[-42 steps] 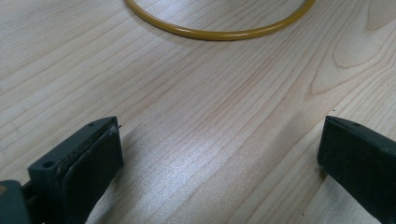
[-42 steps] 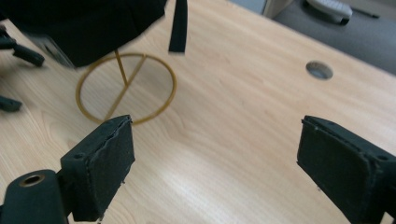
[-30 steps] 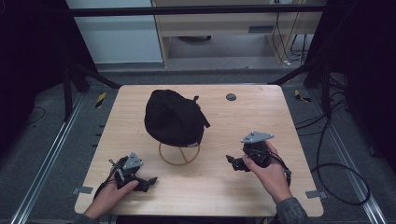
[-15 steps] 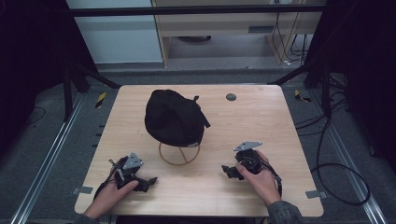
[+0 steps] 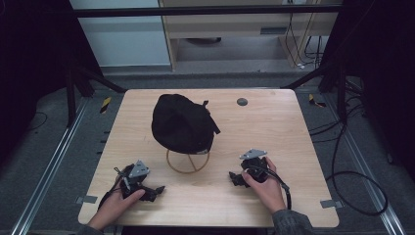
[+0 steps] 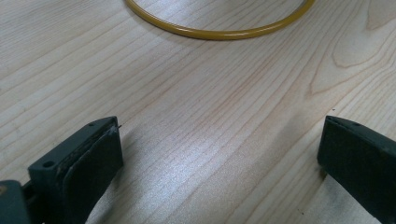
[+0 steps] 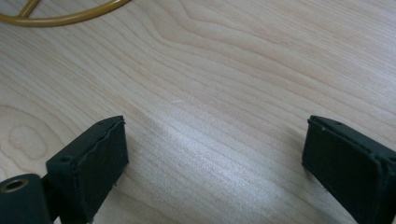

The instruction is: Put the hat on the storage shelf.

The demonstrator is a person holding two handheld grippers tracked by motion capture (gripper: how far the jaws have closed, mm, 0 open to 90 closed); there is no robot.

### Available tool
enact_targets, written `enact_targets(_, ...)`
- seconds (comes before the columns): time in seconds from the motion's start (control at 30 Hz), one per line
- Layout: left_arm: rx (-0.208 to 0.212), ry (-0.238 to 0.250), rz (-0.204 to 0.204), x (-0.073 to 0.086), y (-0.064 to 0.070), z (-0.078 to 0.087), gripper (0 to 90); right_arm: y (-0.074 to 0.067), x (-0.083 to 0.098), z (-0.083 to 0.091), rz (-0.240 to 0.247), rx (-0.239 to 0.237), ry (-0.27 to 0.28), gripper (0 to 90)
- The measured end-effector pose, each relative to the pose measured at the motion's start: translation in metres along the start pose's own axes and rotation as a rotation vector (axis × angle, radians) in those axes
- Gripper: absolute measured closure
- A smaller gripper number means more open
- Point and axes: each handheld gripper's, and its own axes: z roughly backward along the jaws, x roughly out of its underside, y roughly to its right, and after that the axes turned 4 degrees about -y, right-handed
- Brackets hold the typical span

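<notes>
The black cap (image 5: 182, 122) is perched on a gold wire stand (image 5: 188, 161) mid-counter (image 5: 274, 127). Both the left gripper (image 5: 147, 188) and right gripper (image 5: 237, 177) are rested low on the wood, fingers (image 7: 88, 168) spread wide, nothing between them; the right's have just been opening. The cap should be approached from both sides evenly, so the stand is not tipped. It lies beyond and between the fingers, well apart.

One black cap (image 5: 183, 123) is counted, set on one gold wire stand (image 5: 188, 161). Two grippers are counted, a left gripper (image 5: 156, 189) and a right gripper (image 5: 233, 176), each held by one hand. One wooden table (image 5: 274, 127) and one dark round disc (image 5: 242, 102) are counted.
</notes>
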Motion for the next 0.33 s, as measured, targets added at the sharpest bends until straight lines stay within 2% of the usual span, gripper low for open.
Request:
enact_targets(0.03, 0.000, 0.000, 0.000, 0.0000, 0.0000, 0.0000, 0.0, 0.0001, 0.0011, -0.0004, -0.002, 0.001, 0.011, 5.8)
enact_targets(0.07, 0.000, 0.000, 0.000, 0.0001, 0.0001, 0.0000, 0.0, -0.0001, 0.0056, -0.0017, -0.006, 0.011, 0.053, 5.1)
enact_targets(0.33, 0.000, -0.003, -0.003, 0.0000, -0.0001, 0.0002, 0.0, 0.0018, 0.0094, 0.0016, -0.010, 0.011, 0.051, 5.1)
